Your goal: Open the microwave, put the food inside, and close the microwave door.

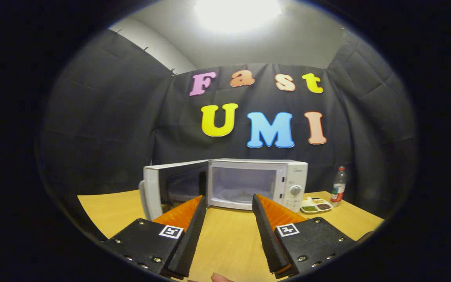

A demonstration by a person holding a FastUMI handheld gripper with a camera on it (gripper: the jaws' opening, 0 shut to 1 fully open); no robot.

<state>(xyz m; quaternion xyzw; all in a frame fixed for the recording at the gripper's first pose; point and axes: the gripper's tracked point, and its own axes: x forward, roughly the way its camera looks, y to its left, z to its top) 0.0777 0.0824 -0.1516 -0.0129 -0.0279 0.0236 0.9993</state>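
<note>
Table (pixel 225 235): a wooden top runs from the near side to the booth wall at the far side.

Microwave (pixel 257 184): stands at the far middle of the table, beyond the fingertips. Its door (pixel 159 188) is swung open to the left, standing roughly edge-on to the cavity. The cavity is lit and the turntable shows inside; nothing can be made out resting on it. A round knob sits on the control panel at the right of the cavity.

Gripper (pixel 227 203): held level above the near part of the table, aimed straight at the open cavity. The two fingers are spread wide apart with bare table between them; they hold nothing and touch nothing. A fingertip (pixel 219 278) of the person's hand shows at the near side, between the finger bases.

Bottle (pixel 339 186): upright on the table, far right, apart from the microwave.

Food tray (pixel 316 205): a small divided tray with green and dark portions, on the table just right of the microwave's front corner and just left of the bottle.
</note>
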